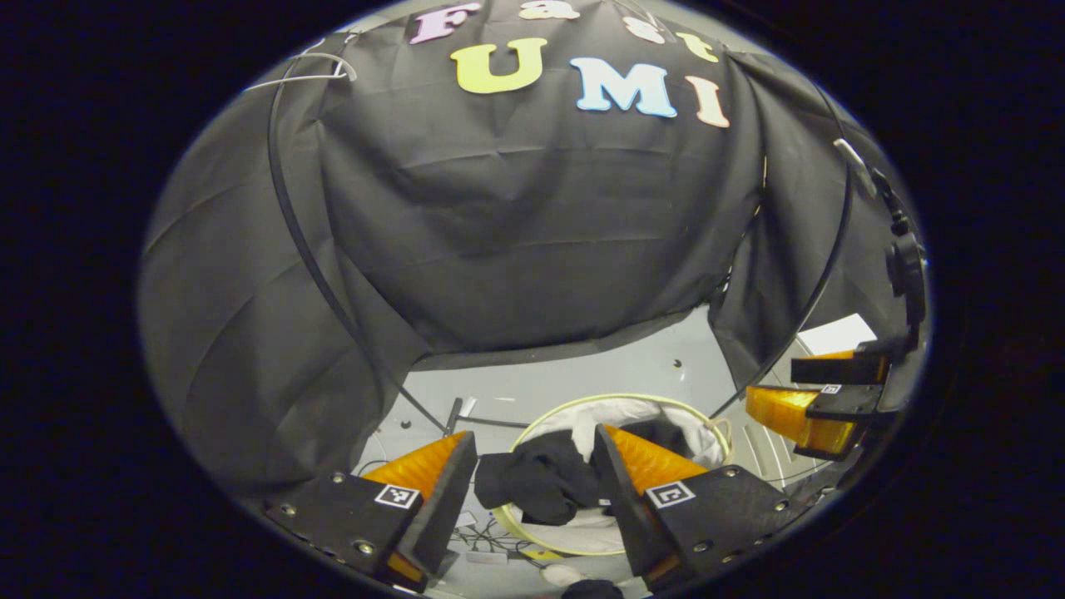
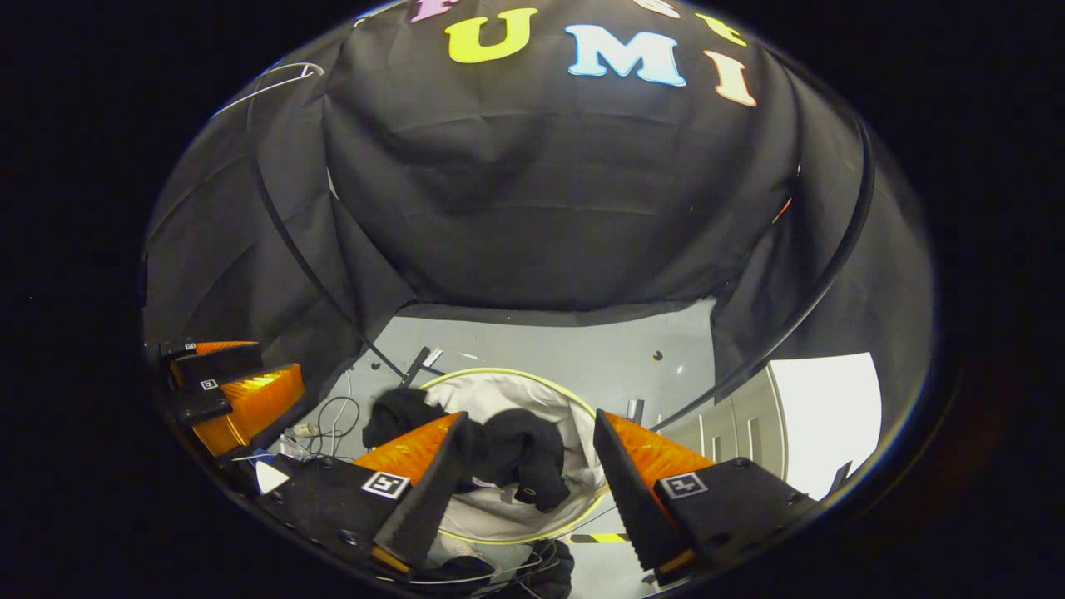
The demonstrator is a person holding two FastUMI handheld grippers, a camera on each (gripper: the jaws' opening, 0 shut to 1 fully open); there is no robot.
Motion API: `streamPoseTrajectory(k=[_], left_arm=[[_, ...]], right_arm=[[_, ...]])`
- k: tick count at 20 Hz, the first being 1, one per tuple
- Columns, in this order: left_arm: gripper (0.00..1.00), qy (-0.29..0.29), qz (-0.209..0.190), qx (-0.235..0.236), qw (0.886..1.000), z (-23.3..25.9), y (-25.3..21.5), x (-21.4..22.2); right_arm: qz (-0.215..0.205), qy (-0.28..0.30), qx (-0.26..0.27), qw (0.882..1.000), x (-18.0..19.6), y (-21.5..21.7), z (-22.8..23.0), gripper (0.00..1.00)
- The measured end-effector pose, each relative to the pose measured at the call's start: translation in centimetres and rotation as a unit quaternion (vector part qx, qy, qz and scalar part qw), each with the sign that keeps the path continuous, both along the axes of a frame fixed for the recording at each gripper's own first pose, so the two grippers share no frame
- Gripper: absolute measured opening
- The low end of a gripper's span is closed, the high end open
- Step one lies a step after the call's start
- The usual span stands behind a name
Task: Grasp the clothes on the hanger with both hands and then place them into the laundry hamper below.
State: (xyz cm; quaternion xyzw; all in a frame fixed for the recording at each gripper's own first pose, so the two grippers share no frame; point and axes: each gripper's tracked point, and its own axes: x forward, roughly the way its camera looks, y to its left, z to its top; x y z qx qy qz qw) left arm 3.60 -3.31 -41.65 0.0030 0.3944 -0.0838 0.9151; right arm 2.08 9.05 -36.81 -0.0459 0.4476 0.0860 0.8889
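— Where were the clothes point(image 2: 516, 457)?
— Dark, bunched in the laundry hamper point(image 2: 574, 408) on the floor (one sleeve seemingly over the rim).
— The fingers?
— Left gripper point(image 1: 532, 482) and right gripper point(image 2: 528, 491) both spread wide, holding nothing.

The grey floor point(image 2: 582, 349) at the lower middle of the frame carries the round white laundry hamper point(image 2: 545, 391); loose cables point(image 2: 333, 420) lie on it at lower left.

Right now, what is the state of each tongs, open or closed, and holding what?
Left tongs: open, holding nothing; the black clothes lie in the hamper below.
Right tongs: open, holding nothing.
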Motion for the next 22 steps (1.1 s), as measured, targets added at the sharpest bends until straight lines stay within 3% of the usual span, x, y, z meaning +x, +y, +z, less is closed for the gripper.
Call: streamPoseTrajectory(k=[2, 4, 5, 9, 16, 22], left_arm=[[0.84, -0.012, -0.002, 0.003, 1.000, 1.4, 0.5, -0.2], [0.92, -0.028, -0.004, 0.004, 1.000, 3.2, 0.9, -0.6], [0.92, -0.037, -0.005, 0.005, 0.999, 4.0, 1.1, -0.6], [0.93, -0.081, -0.013, 0.015, 0.996, 8.0, 2.4, -1.0], [0.94, -0.182, 0.007, 0.004, 0.983, 19.4, 3.7, -1.8], [0.93, -0.257, 0.030, 0.000, 0.966, 29.3, 4.9, -4.3]], right_arm=[[0.006, -0.019, -0.012, 1.000, 0.1, -0.1, 1.2, 0.99], [0.004, -0.041, -0.014, 0.999, 0.1, -0.2, 2.7, 1.00], [0.001, -0.053, -0.015, 0.999, 0.2, -0.3, 3.6, 0.96], [-0.016, -0.115, -0.009, 0.993, 0.2, -0.9, 8.5, 1.00], [-0.044, -0.257, 0.009, 0.965, -0.5, -3.9, 20.5, 0.96], [-0.065, -0.318, 0.028, 0.945, -3.7, -6.8, 27.4, 0.96]])
